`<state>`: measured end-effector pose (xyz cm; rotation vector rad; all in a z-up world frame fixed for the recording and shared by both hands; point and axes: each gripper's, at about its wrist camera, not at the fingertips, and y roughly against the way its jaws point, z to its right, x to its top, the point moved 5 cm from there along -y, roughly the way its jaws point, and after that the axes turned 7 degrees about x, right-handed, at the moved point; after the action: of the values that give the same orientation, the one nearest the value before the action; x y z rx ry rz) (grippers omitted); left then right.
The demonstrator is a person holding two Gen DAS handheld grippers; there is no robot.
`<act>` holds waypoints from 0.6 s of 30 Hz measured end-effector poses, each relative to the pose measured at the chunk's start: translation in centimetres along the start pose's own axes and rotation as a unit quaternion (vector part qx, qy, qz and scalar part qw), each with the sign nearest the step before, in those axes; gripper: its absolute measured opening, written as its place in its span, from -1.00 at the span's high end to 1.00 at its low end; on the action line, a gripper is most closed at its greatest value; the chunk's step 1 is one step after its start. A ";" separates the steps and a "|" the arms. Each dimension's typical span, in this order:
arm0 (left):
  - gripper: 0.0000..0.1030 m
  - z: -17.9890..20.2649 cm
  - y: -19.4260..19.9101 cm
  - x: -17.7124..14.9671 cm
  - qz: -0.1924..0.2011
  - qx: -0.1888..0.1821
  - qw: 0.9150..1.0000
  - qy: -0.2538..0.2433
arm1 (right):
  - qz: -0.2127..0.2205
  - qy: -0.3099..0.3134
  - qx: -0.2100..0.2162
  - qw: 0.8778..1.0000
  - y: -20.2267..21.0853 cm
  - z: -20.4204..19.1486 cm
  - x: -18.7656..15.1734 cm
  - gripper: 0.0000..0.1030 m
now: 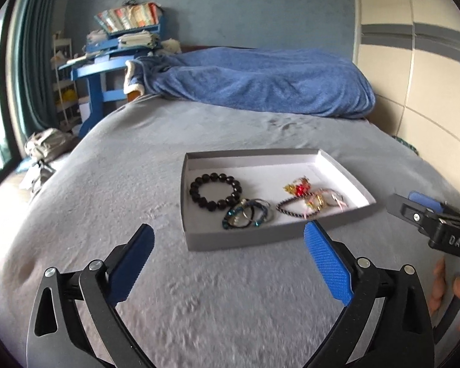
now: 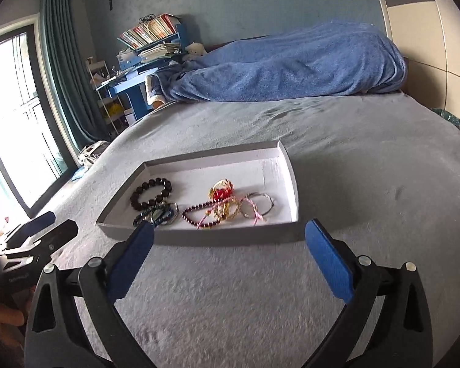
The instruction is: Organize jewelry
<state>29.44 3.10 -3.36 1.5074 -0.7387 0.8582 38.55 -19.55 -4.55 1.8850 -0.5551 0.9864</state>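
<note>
A shallow grey cardboard tray [image 1: 257, 239] [image 2: 217, 235] lies on the grey bedspread and holds the jewelry. A black bead bracelet [image 1: 213, 191] [image 2: 150, 194] sits at its left. Beside it are blue and silver bangles [image 1: 248, 214] [image 2: 161, 214], a dark purple bead bracelet [image 1: 291, 207] [image 2: 199, 213], a red and gold ornament [image 1: 300, 187] [image 2: 222, 191] and thin pink and silver bangles [image 1: 328, 201] [image 2: 256, 207]. My left gripper [image 1: 230, 245] is open just short of the tray's near edge, nothing between its fingers. My right gripper [image 2: 230, 242] is open in front of the tray, empty too.
A rumpled blue blanket [image 1: 260, 82] [image 2: 291, 64] lies across the head of the bed. A cluttered blue desk [image 1: 107, 61] [image 2: 144, 70] stands beyond the bed's left side, by curtains and a window. A pale wardrobe [image 1: 414, 76] lines the right. A hand [image 1: 444, 285] holds the right gripper.
</note>
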 end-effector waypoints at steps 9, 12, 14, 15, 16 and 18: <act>-0.90 0.5 1.7 -1.9 0.010 0.025 1.000 -0.015 | -0.005 0.005 -0.007 1.000 1.4 -0.9 -2.5 -0.89; -0.90 0.3 2.2 -2.4 0.018 0.032 0.999 -0.008 | -0.006 0.015 -0.008 1.000 1.9 -1.3 -3.2 -0.89; -0.90 0.4 2.5 -2.6 0.023 0.033 0.999 -0.011 | -0.007 0.019 -0.009 1.000 2.2 -1.4 -3.5 -0.89; -0.90 0.5 2.6 -2.7 0.024 0.035 0.999 -0.013 | -0.006 0.019 -0.008 1.000 2.4 -1.4 -3.7 -0.89; -0.90 0.5 2.6 -2.8 0.026 0.036 0.999 -0.014 | -0.005 0.018 -0.007 1.000 2.6 -1.4 -3.8 -0.89; -0.90 0.4 2.8 -2.8 0.030 0.039 0.999 -0.013 | -0.001 0.021 -0.005 1.000 2.9 -1.5 -4.0 -0.89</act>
<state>25.65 2.31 -4.34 1.5743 -0.7801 0.9240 33.58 -19.76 -5.87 1.8509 -0.5317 1.0171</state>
